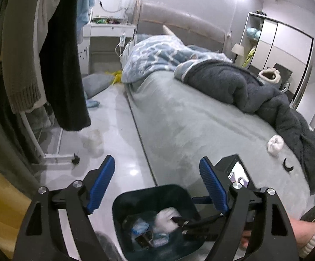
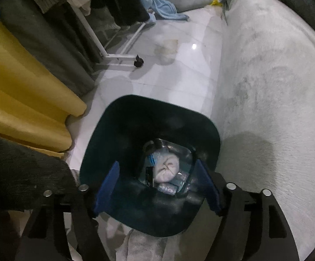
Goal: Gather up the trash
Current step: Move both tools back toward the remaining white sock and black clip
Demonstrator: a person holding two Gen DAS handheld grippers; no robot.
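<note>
two grippers hover over a dark bin on the floor beside the bed. right gripper points down into its mouth, blue pads spread, pinching nothing. at the bottom lie a white crumpled wad and plastic wrappers. left gripper is also spread and empty, aimed toward the bed. farther off, near the bed's right edge, a second white wad waits beside a black clip. likely risk: reaching for it may snag the fuzzy cover or grab the clip.
</note>
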